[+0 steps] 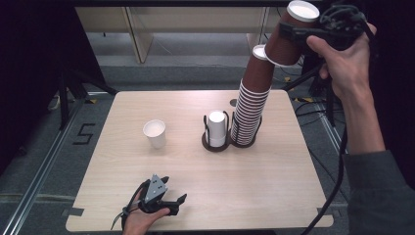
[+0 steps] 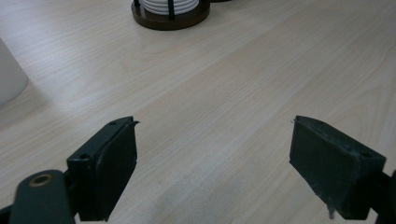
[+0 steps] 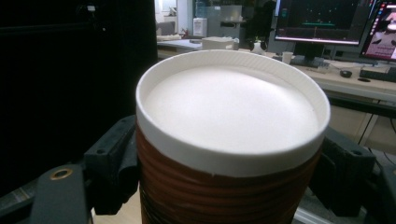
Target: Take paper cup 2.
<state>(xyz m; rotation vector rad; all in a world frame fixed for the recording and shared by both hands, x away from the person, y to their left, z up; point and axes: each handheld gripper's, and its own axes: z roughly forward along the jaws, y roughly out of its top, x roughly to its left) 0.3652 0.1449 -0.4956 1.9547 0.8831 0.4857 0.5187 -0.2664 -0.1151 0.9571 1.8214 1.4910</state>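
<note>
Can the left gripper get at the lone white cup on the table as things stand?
Probably yes. The left gripper rests near the table's front edge with its jaws open and empty, and only bare wood lies between it and the white cup, which stands apart from the cup holders.

This looks like a lab or office workroom set up for recording. A plain wooden table [image 1: 274, 196] stands on grey carpet crossed by a floor rail [image 1: 36, 171] and loose cables [image 1: 308, 105]. Behind it, desks carry lit computer monitors [image 3: 317, 21], a keyboard [image 3: 378, 73] and a mouse [image 3: 346, 73].
</note>
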